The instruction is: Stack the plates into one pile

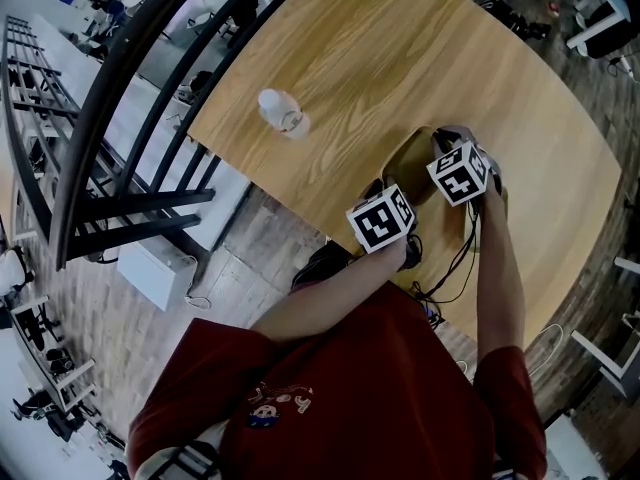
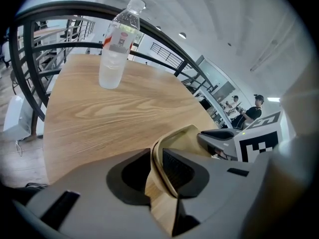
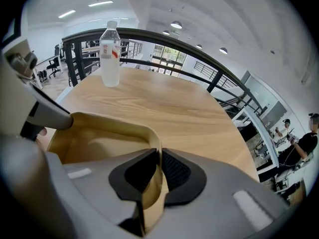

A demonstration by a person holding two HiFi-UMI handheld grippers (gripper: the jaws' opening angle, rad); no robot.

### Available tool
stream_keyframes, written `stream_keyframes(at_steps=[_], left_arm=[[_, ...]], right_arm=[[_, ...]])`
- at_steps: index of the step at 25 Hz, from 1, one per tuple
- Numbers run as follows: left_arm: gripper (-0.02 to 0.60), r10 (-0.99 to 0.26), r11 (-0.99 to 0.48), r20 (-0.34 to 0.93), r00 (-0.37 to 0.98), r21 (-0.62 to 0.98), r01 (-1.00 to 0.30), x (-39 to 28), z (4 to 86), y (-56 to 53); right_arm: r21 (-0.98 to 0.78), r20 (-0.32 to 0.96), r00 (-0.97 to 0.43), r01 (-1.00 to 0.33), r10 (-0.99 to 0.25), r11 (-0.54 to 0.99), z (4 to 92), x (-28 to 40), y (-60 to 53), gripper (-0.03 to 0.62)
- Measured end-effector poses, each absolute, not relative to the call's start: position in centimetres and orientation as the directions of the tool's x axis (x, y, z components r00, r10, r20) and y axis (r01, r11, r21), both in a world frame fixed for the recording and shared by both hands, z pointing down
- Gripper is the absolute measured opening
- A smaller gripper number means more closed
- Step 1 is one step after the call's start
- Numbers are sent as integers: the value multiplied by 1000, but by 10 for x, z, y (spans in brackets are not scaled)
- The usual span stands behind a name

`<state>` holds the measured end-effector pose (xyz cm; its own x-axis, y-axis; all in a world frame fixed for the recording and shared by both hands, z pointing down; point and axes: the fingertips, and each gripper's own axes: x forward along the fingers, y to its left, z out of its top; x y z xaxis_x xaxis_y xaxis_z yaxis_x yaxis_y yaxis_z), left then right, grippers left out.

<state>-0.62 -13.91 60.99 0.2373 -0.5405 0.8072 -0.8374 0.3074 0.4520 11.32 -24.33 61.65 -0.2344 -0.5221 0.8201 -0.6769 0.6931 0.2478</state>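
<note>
Plainly beige, the plate is squarish with a raised rim

Table: round light-wood top with visible grain.
Bottle: clear plastic water bottle with white cap and red-and-white label, upright on the table near its railing-side edge.
Railing: curved black metal handrail on slanted bars, running around the table's far side.
Floor: grey-brown planks below the table edge.
Box: white rectangular box on the floor beside the railing.
Background: a person in dark clothes and a cap, far off.
</note>
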Motion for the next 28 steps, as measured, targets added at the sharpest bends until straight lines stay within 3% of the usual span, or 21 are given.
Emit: stream_keyframes(at_steps=[15,28], left_arm=[[103,-490,320,804,337,526,-788,6,634,-128],[127,-487,317,803,343,528,-788,5,644,-131]], right_arm=[[218,840,-215,-708,-499,672,634,115,-240,73],[161,861,-221,-736,-458,658,644,116,-235,72]])
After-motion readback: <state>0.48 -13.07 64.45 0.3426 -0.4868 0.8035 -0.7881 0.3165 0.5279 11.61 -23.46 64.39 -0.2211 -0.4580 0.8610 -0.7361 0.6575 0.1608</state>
